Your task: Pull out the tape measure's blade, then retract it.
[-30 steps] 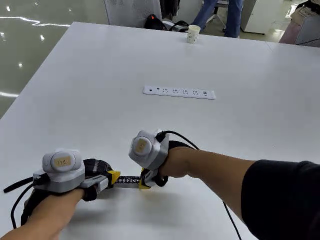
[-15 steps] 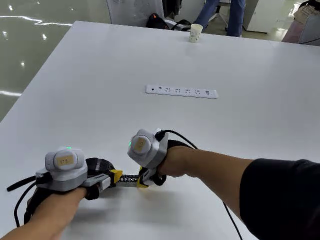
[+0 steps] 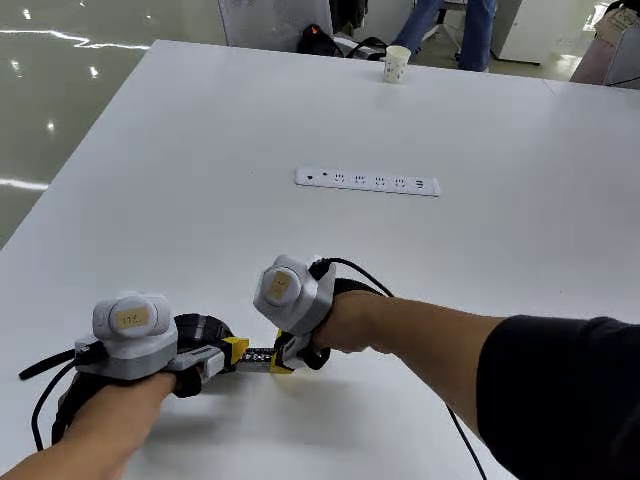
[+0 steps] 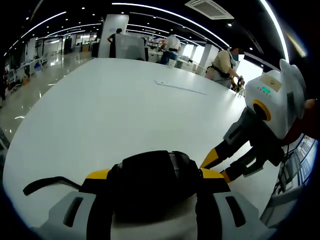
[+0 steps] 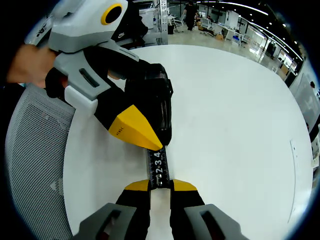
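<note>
Tape measure (image 3: 200, 335), black-cased, lies low on the white table (image 3: 200, 150), near 7 o'clock in the head view. The left tongs (image 3: 228, 352) are clamped on it. In the left gripper view its case (image 4: 155, 190) sits between the yellow-tipped left tongs (image 4: 155, 175), one jaw against each side.

A short stretch of blade (image 3: 256, 356) runs out of the case toward 3 o'clock and reaches the right tongs (image 3: 280, 362) just beside it. In the right gripper view the numbered blade (image 5: 158, 167) runs from the case (image 5: 152, 100) at 12 o'clock down into the right tongs (image 5: 160, 186). Their jaws stand narrow, pinching the blade's end.

A white power strip (image 3: 367, 182) lies well apart near the table's middle. A paper cup (image 3: 397, 63) stands at the far edge, about 12 o'clock.
</note>
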